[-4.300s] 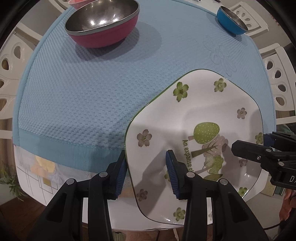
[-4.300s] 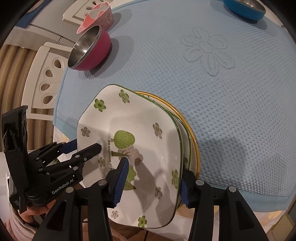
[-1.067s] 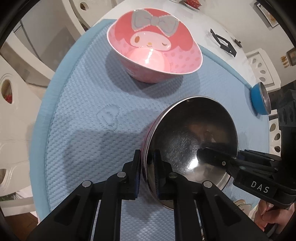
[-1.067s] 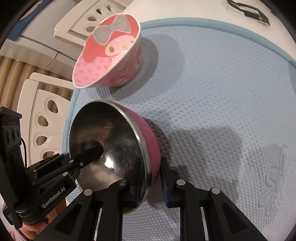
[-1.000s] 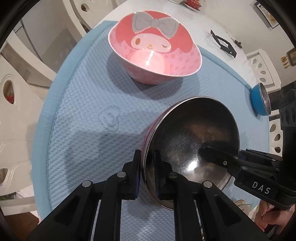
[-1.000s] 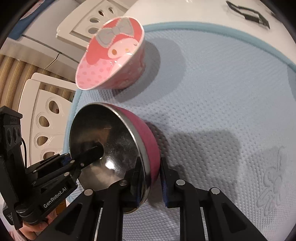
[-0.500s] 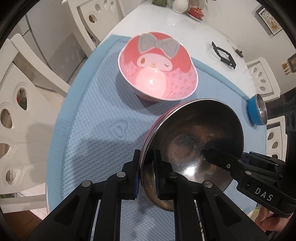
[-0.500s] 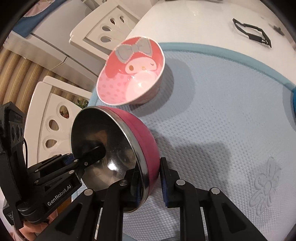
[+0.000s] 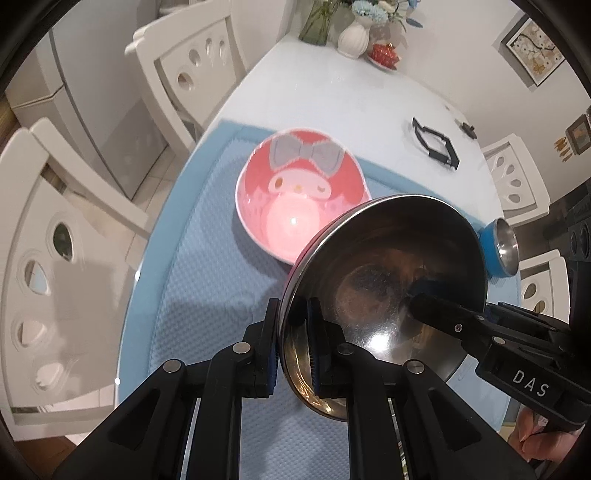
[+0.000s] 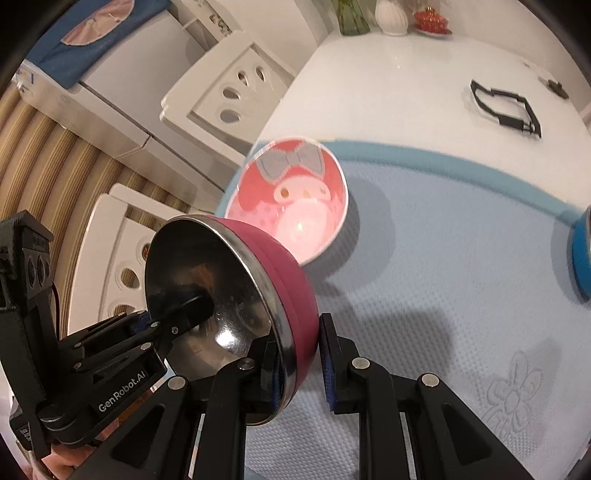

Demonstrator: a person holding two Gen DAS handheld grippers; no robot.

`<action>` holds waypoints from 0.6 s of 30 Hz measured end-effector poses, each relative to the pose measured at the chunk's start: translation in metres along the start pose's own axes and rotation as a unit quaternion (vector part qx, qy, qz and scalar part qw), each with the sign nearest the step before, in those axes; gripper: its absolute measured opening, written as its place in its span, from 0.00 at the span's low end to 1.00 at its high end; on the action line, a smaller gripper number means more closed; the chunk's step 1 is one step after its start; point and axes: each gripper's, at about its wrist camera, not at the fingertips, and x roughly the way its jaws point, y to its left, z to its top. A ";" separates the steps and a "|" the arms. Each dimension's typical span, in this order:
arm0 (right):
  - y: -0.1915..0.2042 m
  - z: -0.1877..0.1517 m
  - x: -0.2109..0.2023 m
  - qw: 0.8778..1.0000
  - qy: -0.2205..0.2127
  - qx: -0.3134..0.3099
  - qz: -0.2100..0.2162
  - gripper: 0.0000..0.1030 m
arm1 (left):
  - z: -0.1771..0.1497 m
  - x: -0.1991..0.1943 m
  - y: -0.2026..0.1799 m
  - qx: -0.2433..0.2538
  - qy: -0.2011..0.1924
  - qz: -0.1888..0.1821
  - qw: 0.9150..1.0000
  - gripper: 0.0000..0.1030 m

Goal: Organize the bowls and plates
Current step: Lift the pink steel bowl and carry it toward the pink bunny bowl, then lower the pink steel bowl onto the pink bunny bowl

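Both grippers clench one steel bowl [image 9: 384, 266] by opposite rims above the blue mat [image 9: 207, 280], near the pink cartoon bowl [image 9: 301, 195]; left gripper [image 9: 293, 343] shows its shiny inside; right gripper [image 10: 301, 360] shows its magenta outside; left view shows more of the small blue bowl [image 9: 498, 247].

- White glossy table [image 9: 369, 92] fills the upper middle, under a blue textured mat [image 9: 207, 258].
- White chairs [image 9: 184, 70] with oval cut-outs stand at left.
- Framed picture [image 9: 532, 40] hangs upper right.
- Vases [image 9: 352, 35] stand at the table's far end.
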 end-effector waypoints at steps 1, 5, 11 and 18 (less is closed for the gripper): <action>0.001 0.004 -0.004 1.000 -0.005 -0.001 0.001 0.16 | 0.003 -0.001 -0.001 0.001 -0.003 0.000 1.000 0.10; 0.007 0.020 -0.012 1.000 -0.019 -0.010 0.000 0.16 | 0.019 -0.009 -0.002 0.003 -0.018 0.000 1.000 0.10; 0.014 0.046 -0.020 0.999 -0.041 -0.018 0.002 0.16 | 0.040 -0.018 -0.002 0.000 -0.041 0.001 0.999 0.10; 0.013 0.075 -0.018 0.998 -0.057 -0.016 0.006 0.16 | 0.060 -0.012 0.001 -0.006 -0.053 0.003 0.999 0.11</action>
